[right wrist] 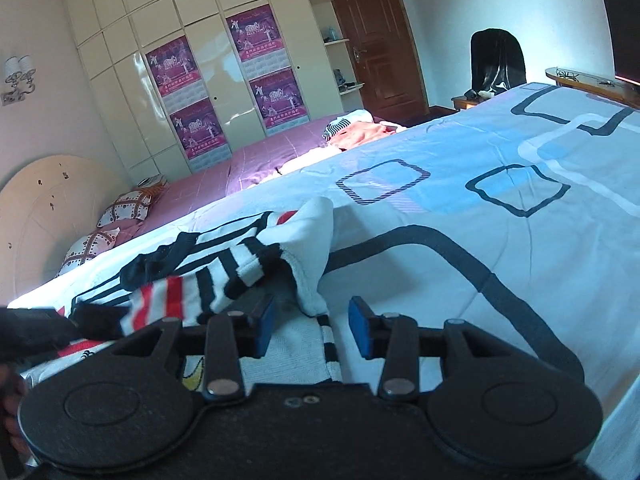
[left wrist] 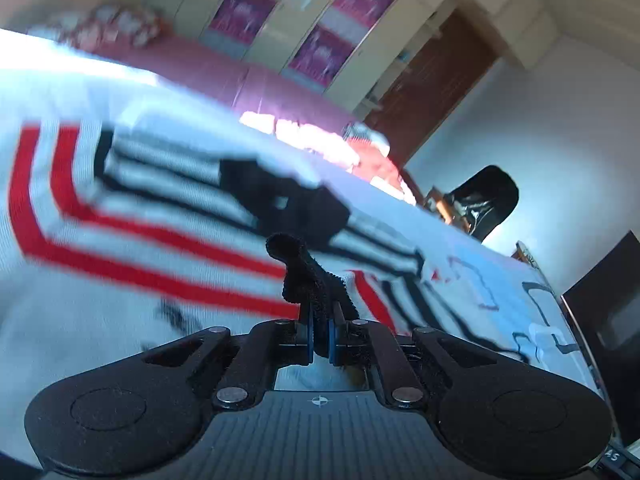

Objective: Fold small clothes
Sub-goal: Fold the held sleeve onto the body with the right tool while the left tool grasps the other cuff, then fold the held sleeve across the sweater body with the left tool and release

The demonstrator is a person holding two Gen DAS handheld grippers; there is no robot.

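Observation:
A small white knit garment with red and black stripes lies bunched on the pale blue patterned sheet. My left gripper is shut on the garment's black ribbed edge, which stands up between the pads. The left wrist view is blurred. In the right wrist view the same garment lies folded over itself just ahead of my right gripper, which is open with white knit cloth lying between its blue pads. The left gripper's black body shows at the left edge.
Beyond the sheet lies a purple bedspread with pillows and a pile of other clothes. A wardrobe with posters, a brown door and a chair draped in black stand behind.

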